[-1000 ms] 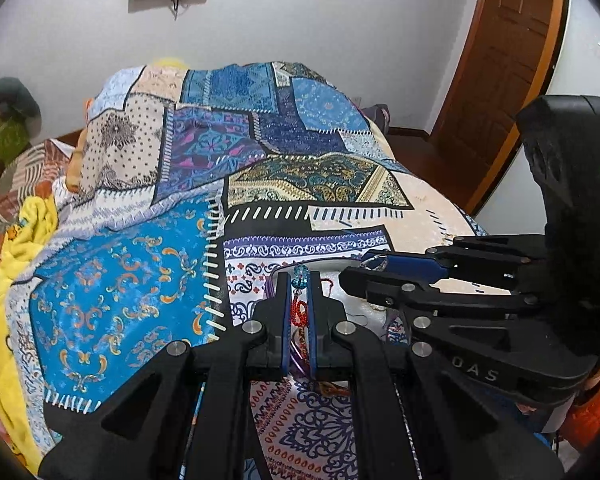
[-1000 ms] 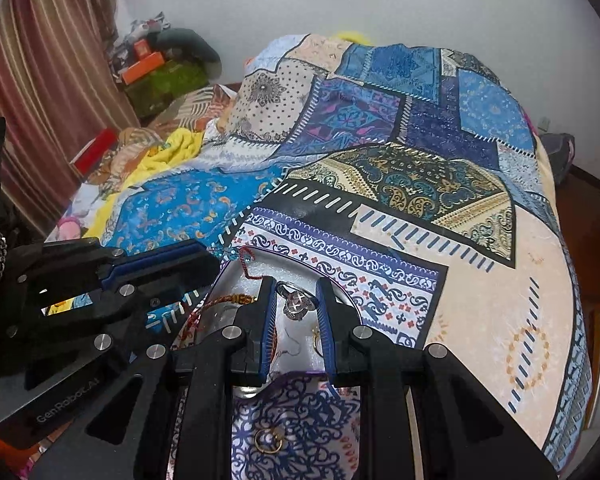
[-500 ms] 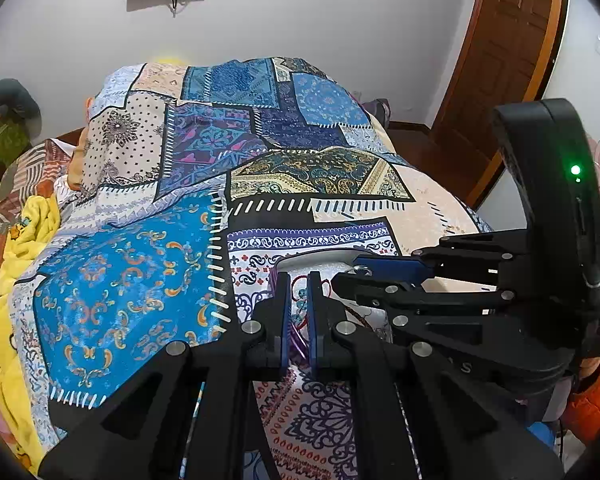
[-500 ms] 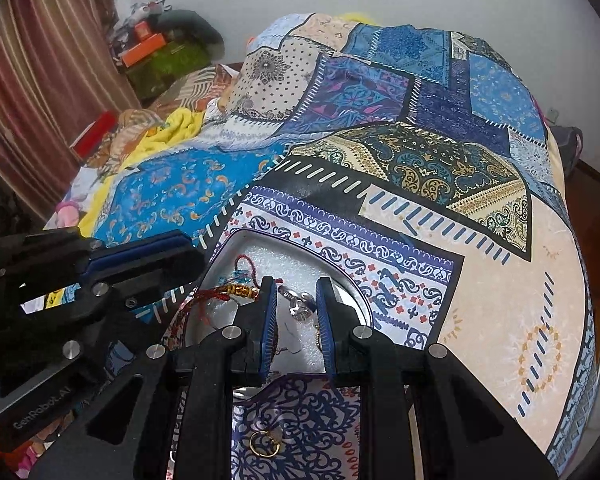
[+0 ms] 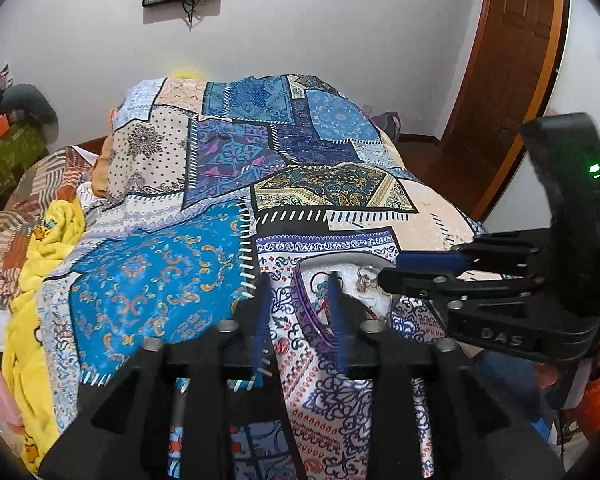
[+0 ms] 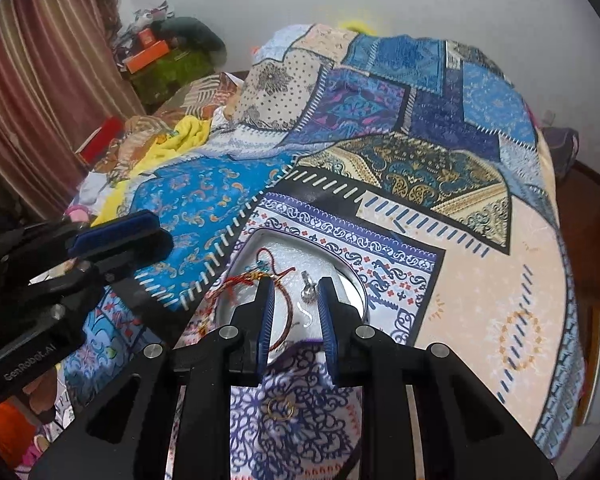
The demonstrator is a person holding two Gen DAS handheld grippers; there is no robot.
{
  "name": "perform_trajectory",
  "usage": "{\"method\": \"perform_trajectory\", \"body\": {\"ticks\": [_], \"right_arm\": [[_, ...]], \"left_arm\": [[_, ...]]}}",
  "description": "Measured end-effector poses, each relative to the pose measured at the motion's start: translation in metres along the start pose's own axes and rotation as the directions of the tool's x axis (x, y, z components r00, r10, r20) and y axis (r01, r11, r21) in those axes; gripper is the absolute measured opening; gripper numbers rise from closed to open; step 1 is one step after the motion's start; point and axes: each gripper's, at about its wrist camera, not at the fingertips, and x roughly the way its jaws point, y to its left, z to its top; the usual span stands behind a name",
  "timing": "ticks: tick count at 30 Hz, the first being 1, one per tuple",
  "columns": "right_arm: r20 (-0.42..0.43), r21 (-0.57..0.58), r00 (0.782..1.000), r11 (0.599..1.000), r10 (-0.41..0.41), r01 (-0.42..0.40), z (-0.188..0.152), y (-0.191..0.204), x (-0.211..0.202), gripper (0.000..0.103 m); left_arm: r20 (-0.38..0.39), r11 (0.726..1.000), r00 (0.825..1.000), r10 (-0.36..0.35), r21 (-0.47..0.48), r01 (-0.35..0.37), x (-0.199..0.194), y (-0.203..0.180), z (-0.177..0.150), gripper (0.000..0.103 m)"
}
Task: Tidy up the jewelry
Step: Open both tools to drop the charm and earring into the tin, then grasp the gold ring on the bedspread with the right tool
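A white foam-lined tray [image 6: 340, 268] lies on the patterned bedspread. In it lie a red thread bracelet [image 6: 276, 280] with a teal bead and a silver earring [image 6: 309, 294]. A gold ring [image 6: 280, 408] lies on the cloth near the tray's front. My right gripper [image 6: 294, 300] is open just above the tray, its fingers either side of the earring. My left gripper [image 5: 298, 300] is open and empty at the tray's left edge [image 5: 332, 264]; a purple bangle [image 5: 308, 316] lies between its fingers. The earring also shows in the left wrist view [image 5: 365, 280].
The bed is covered by a blue patchwork bedspread [image 5: 204, 208]. A yellow blanket [image 5: 48, 248] lies at its left side. A wooden door [image 5: 508, 60] stands at the back right. Boxes and clutter [image 6: 156, 56] sit by the curtain.
My left gripper opened, let go of the red thread bracelet into the tray and drew back to the left. My right gripper opened wider and let go of the silver earring.
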Motion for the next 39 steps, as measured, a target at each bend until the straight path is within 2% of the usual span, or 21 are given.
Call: {"method": "perform_trajectory", "body": {"ticks": [1, 3, 5, 11, 18, 24, 27, 34, 39], "right_arm": [[0.006, -0.006, 1.000, 1.000, -0.006, 0.006, -0.001, 0.002, -0.003, 0.025], [0.029, -0.018, 0.999, 1.000, -0.022, 0.023, -0.005, 0.005, -0.011, 0.039], [0.053, -0.030, 0.998, 0.999, -0.037, 0.039, -0.009, 0.008, -0.017, 0.042], [0.078, -0.035, 0.994, 0.997, -0.070, 0.073, -0.026, 0.009, -0.031, 0.042], [0.077, -0.034, 0.992, 0.994, -0.101, 0.104, -0.048, 0.008, -0.036, 0.042], [0.056, -0.053, 0.990, 0.990, -0.128, 0.131, -0.066, 0.010, -0.033, 0.042], [0.036, -0.044, 0.992, 0.991, -0.123, 0.125, -0.074, 0.008, -0.030, 0.042], [0.027, 0.002, 0.995, 0.995, -0.100, 0.100, -0.083, 0.003, -0.027, 0.042], [0.022, 0.020, 0.996, 0.996, -0.089, 0.089, -0.086, 0.002, -0.025, 0.042]], "left_arm": [[0.001, 1.000, 1.000, 0.006, 0.001, -0.006, -0.002, -0.001, -0.002, 0.040], [-0.012, 1.000, 1.000, 0.008, 0.004, -0.008, -0.004, -0.002, -0.006, 0.041], [-0.036, 1.000, 0.999, 0.004, 0.003, -0.004, -0.005, -0.003, -0.011, 0.041], [-0.073, 1.000, 0.997, 0.011, 0.011, -0.010, -0.010, -0.008, -0.027, 0.041], [-0.122, 1.000, 0.992, -0.016, 0.016, 0.018, -0.011, -0.018, -0.047, 0.041], [-0.186, 0.998, 0.981, -0.057, 0.015, 0.061, -0.001, -0.032, -0.070, 0.041], [-0.224, 0.996, 0.971, -0.082, 0.014, 0.087, 0.007, -0.038, -0.080, 0.041], [-0.235, 0.992, 0.965, -0.112, 0.025, 0.121, 0.011, -0.052, -0.092, 0.041], [-0.234, 0.990, 0.965, -0.117, 0.049, 0.131, 0.013, -0.059, -0.099, 0.023]]}}
